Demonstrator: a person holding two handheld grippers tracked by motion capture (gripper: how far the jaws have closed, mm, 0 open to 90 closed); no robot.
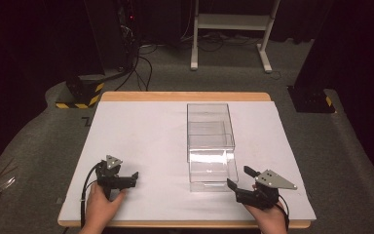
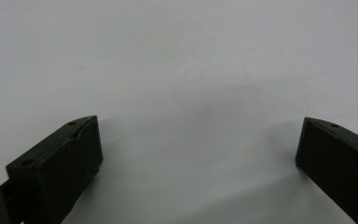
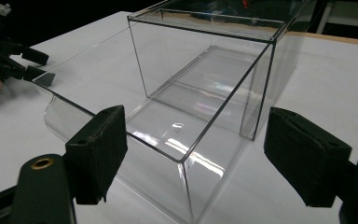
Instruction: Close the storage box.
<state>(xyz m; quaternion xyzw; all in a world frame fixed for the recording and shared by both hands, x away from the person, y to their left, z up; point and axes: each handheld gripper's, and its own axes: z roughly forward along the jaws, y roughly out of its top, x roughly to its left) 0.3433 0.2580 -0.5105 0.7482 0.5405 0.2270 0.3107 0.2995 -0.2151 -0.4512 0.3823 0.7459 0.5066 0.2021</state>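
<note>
A clear plastic box (image 1: 208,122) stands on the white mat, right of centre, with its clear drawer (image 1: 213,171) slid out toward the person. My right gripper (image 1: 240,178) sits just right of the drawer's front corner, open. In the right gripper view, my right gripper (image 3: 196,149) has its jaws wide apart, the drawer's near corner (image 3: 182,163) lies between them, and the box shell (image 3: 223,56) rises behind. My left gripper (image 1: 132,179) rests on the mat at front left, well apart from the box. In its own view my left gripper (image 2: 198,140) is open over bare mat.
The white mat (image 1: 141,131) covers a wooden table whose far edge (image 1: 185,96) shows. Beyond it on the grey floor are a white stand (image 1: 231,29), cables (image 1: 143,68) and a black-and-yellow base (image 1: 80,92). The left gripper (image 3: 9,56) shows at the right gripper view's upper left.
</note>
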